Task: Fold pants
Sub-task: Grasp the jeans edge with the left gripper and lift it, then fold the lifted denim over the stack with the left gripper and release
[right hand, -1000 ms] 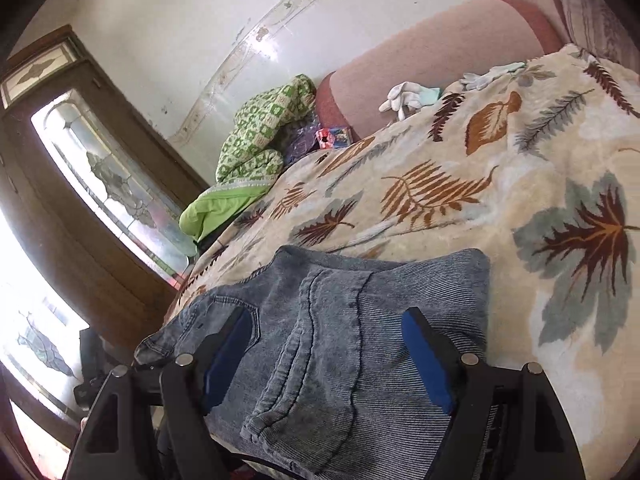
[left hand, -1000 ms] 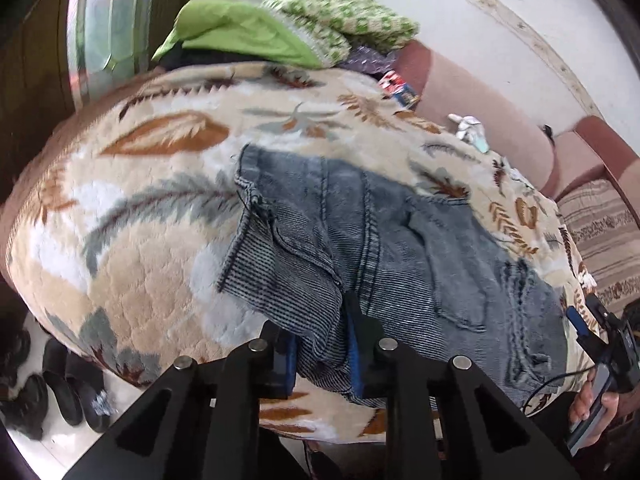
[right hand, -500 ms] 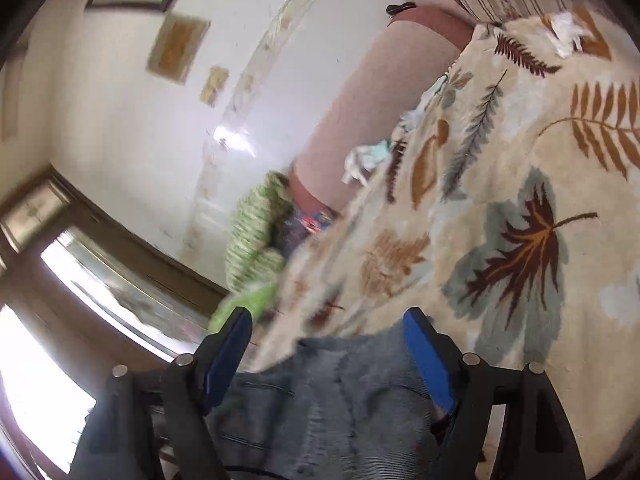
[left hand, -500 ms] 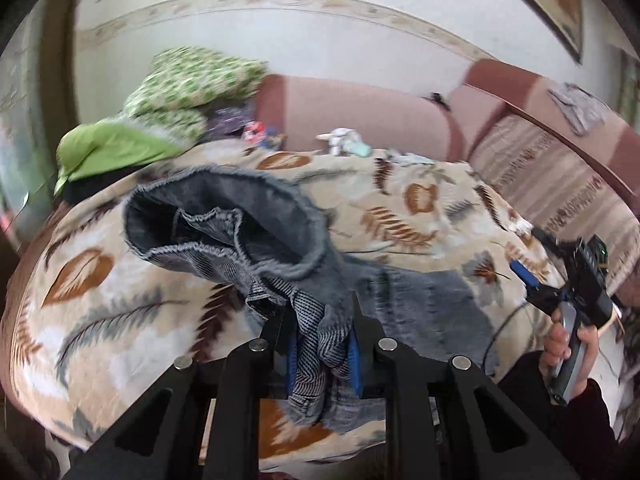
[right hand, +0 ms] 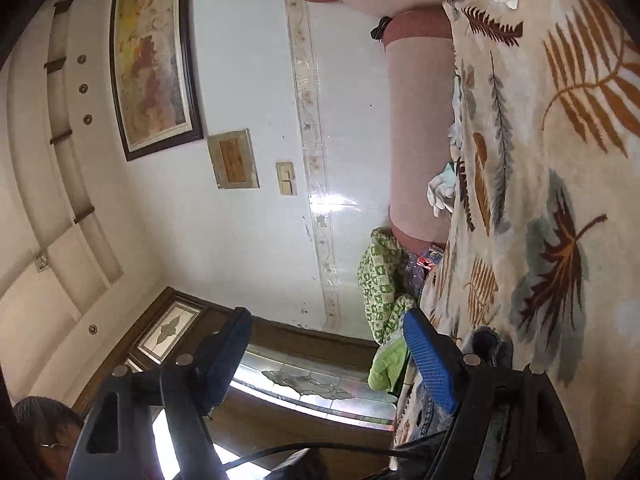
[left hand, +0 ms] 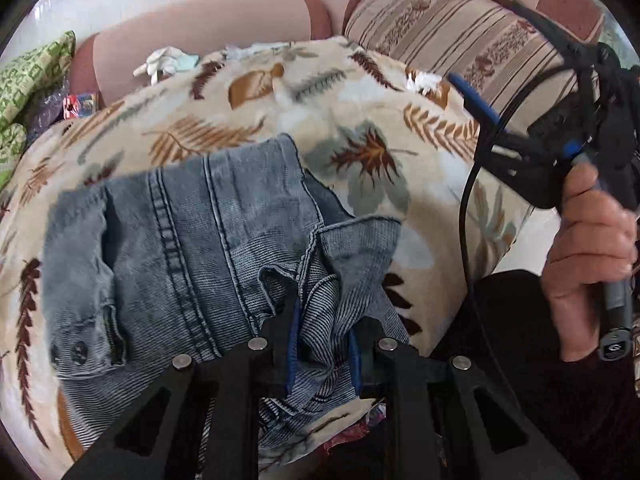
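The grey-blue denim pants (left hand: 192,240) lie folded over on the leaf-patterned blanket (left hand: 360,112). My left gripper (left hand: 322,340) is shut on a bunched fold of the pants at their near right corner, low over the blanket. My right gripper (right hand: 328,360) is open and empty, lifted and rolled sideways, with wall between its fingers; it also shows in the left wrist view (left hand: 480,108), held in a hand at the far right, off the pants. Only a small dark bit of the pants (right hand: 486,344) shows in the right wrist view.
A pink sofa back (left hand: 208,28) and a striped cushion (left hand: 460,32) border the blanket. White gloves (left hand: 164,62) lie at the back. Green patterned fabric (left hand: 24,76) is piled at the far left. A dark wooden glass-panelled door (right hand: 304,384) stands beyond.
My left gripper carried the pants fold over to the right and lowered it onto the rest of the pants. My right gripper rose off the pants and rolled sideways, still open.
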